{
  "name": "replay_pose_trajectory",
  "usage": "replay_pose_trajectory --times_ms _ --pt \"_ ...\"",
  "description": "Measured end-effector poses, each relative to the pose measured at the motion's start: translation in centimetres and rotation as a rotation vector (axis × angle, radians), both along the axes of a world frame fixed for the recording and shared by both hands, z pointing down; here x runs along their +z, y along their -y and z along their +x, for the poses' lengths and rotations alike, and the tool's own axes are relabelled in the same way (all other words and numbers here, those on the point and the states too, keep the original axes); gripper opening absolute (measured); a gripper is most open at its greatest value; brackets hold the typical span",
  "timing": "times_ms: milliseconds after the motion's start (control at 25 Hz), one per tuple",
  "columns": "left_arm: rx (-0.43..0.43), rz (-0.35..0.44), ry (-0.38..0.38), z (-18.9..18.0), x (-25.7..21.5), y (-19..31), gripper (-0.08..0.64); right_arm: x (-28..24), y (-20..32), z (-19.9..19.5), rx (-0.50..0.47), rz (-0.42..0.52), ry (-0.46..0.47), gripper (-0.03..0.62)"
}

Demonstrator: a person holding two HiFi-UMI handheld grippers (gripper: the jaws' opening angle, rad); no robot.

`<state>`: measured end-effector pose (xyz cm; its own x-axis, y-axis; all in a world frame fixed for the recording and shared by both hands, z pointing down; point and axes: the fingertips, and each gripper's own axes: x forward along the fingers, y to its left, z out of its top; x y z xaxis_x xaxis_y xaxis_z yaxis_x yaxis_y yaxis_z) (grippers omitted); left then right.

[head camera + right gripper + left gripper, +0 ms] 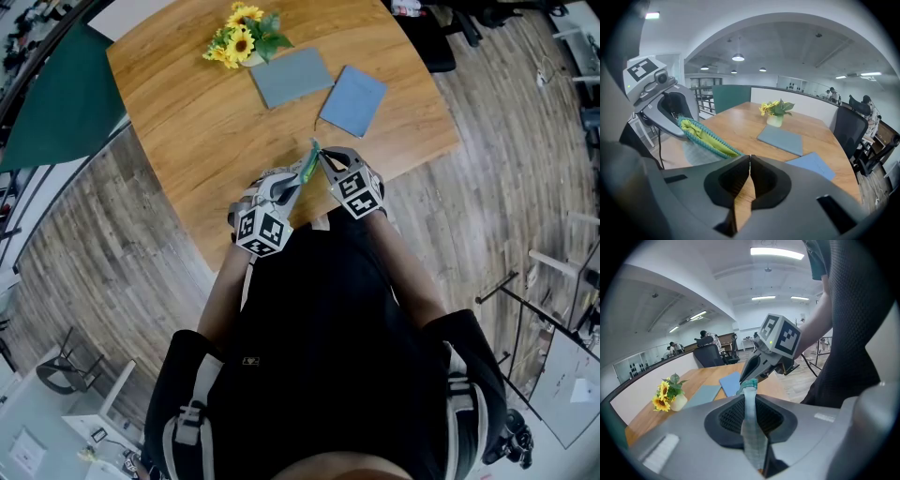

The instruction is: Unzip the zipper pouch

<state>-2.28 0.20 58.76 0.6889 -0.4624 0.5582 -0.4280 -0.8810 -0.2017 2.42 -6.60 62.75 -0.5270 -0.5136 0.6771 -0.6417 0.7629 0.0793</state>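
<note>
The zipper pouch (310, 165) hangs stretched between my two grippers above the near edge of the wooden table (197, 141). In the right gripper view the pouch (705, 138) shows a teal zipper edge gaping over green lining. The left gripper (300, 180) is shut on one end of it, and grey-teal fabric (751, 420) runs up between the left gripper's (752, 430) pads. The right gripper (322, 157) is shut on the other, teal zipper end, and its jaws (749, 161) meet at the tips. The zipper pull itself is hidden.
A small vase of sunflowers (242, 42) stands at the table's far side, with two flat grey-blue mats (291, 77) (353, 100) beside it. A dark green panel (66, 103) borders the table on the left. Wood floor lies around, and an office chair (853, 133) stands at the right.
</note>
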Motion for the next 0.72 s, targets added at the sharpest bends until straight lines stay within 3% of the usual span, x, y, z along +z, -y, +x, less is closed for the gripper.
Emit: replay_pose_trajectory --times_ms 720 --pt "0.045 0.007 -0.012 0.8 -0.7 -0.6 0.051 0.5 -0.2 1.5 0.026 -0.007 -0.023 0.011"
